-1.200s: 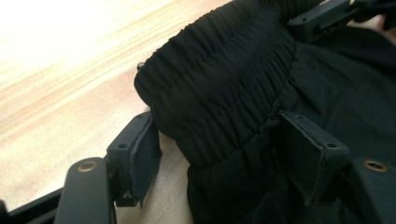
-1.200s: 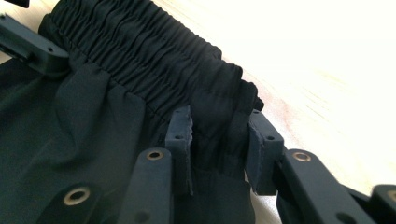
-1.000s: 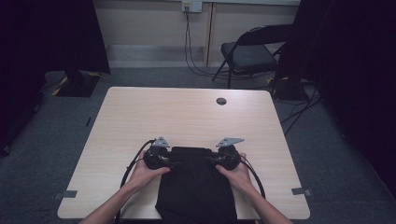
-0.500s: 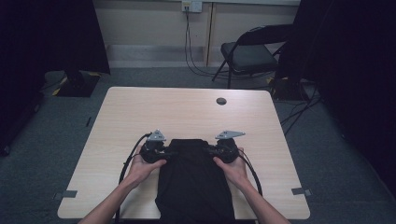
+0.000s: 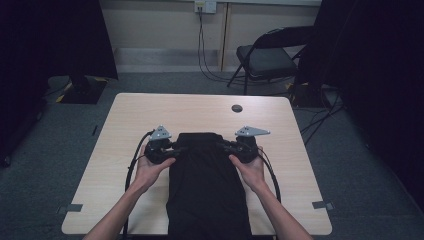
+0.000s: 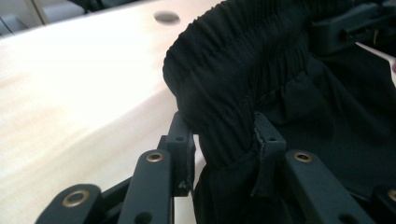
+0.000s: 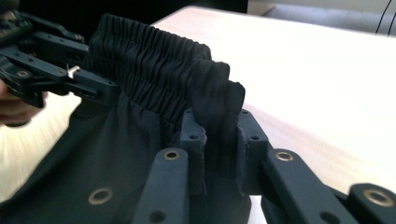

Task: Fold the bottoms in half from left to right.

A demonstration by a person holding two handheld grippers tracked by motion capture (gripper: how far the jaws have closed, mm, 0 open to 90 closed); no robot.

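Note:
A black garment (image 5: 207,185) with a gathered elastic waistband (image 6: 224,70) lies along the near middle of the wooden table (image 5: 150,110), its lower end hanging over the front edge. My left gripper (image 5: 182,148) has just closed its jaws on the left end of the waistband, and cloth is pinched between its pads (image 6: 187,149). My right gripper (image 5: 220,145) has likewise just closed on the right end, where a fold of waistband (image 7: 149,60) stands up between its pads (image 7: 194,135). Both hold the band raised and stretched off the table. The left gripper (image 7: 56,60) faces the right across the band.
A round cable hole (image 5: 237,108) sits at the table's far centre. Behind the table stand a folding chair (image 5: 270,55) and wall cables (image 5: 202,45). Dark curtains (image 5: 50,40) flank both sides. Bare tabletop lies to the left, right and far side of the garment.
Both hands have moved a little farther up the table and lifted. The waistband has come up off the surface between the two grippers, which now pinch its ends.

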